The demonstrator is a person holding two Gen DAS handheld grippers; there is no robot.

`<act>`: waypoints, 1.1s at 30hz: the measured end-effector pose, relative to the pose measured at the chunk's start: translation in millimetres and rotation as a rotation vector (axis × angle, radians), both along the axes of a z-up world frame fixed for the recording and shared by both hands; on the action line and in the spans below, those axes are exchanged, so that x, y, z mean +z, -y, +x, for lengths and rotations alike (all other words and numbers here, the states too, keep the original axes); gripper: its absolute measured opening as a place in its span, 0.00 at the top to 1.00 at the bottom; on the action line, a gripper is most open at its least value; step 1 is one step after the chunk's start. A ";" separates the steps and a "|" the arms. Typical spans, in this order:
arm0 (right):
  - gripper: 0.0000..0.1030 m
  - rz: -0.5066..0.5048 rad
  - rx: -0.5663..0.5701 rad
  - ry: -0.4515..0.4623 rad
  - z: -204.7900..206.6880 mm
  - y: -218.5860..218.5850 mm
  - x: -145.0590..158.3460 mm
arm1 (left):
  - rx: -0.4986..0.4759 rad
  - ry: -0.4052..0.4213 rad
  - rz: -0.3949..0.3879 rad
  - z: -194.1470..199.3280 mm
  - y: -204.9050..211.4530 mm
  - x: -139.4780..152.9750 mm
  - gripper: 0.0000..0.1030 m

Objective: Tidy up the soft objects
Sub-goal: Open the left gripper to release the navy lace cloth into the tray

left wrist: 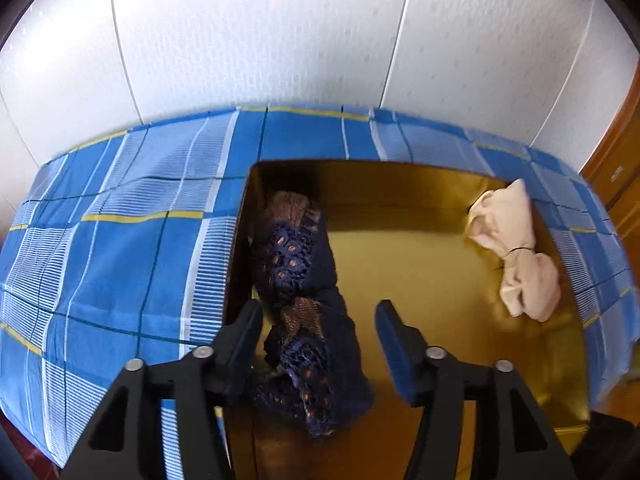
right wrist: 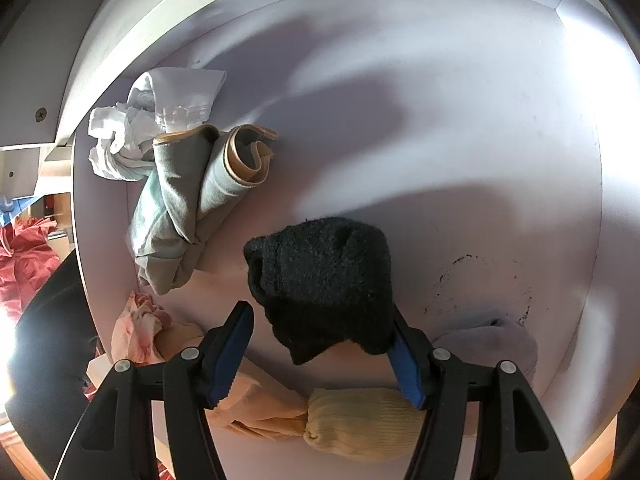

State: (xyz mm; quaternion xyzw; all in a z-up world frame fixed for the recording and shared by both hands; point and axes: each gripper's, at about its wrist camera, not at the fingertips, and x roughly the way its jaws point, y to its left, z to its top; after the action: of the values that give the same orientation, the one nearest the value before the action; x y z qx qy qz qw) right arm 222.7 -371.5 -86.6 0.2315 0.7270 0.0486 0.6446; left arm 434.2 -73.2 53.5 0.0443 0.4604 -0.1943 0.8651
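Left wrist view: blue plaid cloth (left wrist: 120, 248) fills the left and top of the frame. Set into it, centre to right, an open gold-lined box (left wrist: 420, 248).

Along the box's left wall lies a navy lace bundle (left wrist: 304, 300), long, tied at its middle. At the right wall, upper right of the frame, a pale pink bundle (left wrist: 516, 248) cinched with a thin dark band. The two are well apart.

Left gripper (left wrist: 318, 336), bottom centre: jaws wide apart, nothing between the pads; the lace bundle's lower half lies in the gap, nearer the left finger.

Right wrist view: a white drawer (right wrist: 460, 120) floor takes most of the frame. Upper left, a grey-green garment (right wrist: 188, 208) with tan trim, touching a crumpled white cloth (right wrist: 152, 120). Bottom edge, a yellow knit sock (right wrist: 360, 424); a peach piece (right wrist: 256, 400) beside it.

Right gripper (right wrist: 320, 344), bottom centre: jaws apart around a black fuzzy sock (right wrist: 324, 280); right pad touches it, left pad stands clear.

Judgement: the sock is light, limp, compressible and not slippery. Best taken at its thick mid-body, not the loose lower tip.
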 end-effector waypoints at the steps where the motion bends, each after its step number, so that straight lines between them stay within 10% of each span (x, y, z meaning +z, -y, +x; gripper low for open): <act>1: 0.37 0.002 -0.001 -0.002 -0.3 1.2 -0.3 | -0.003 0.012 -0.005 -2.9 -0.9 3.3 0.40; 16: 0.37 0.012 -0.073 0.005 -2.5 25.6 3.8 | -0.029 0.288 -0.188 -122.3 -54.7 33.6 0.27; 23: 0.37 0.016 -0.123 -0.004 -4.1 46.8 3.3 | 0.012 0.202 -0.331 -177.1 -81.5 -7.8 0.16; 33: 0.37 0.028 -0.143 0.003 -6.0 60.3 7.8 | -0.083 -0.029 -0.147 -232.2 -47.2 -113.2 0.11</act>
State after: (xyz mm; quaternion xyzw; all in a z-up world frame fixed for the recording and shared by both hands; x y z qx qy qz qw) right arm 216.6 -431.8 -78.8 0.2917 0.7068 0.0129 0.6444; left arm 201.9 -26.0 -59.6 -0.0028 0.4551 -0.2640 0.8504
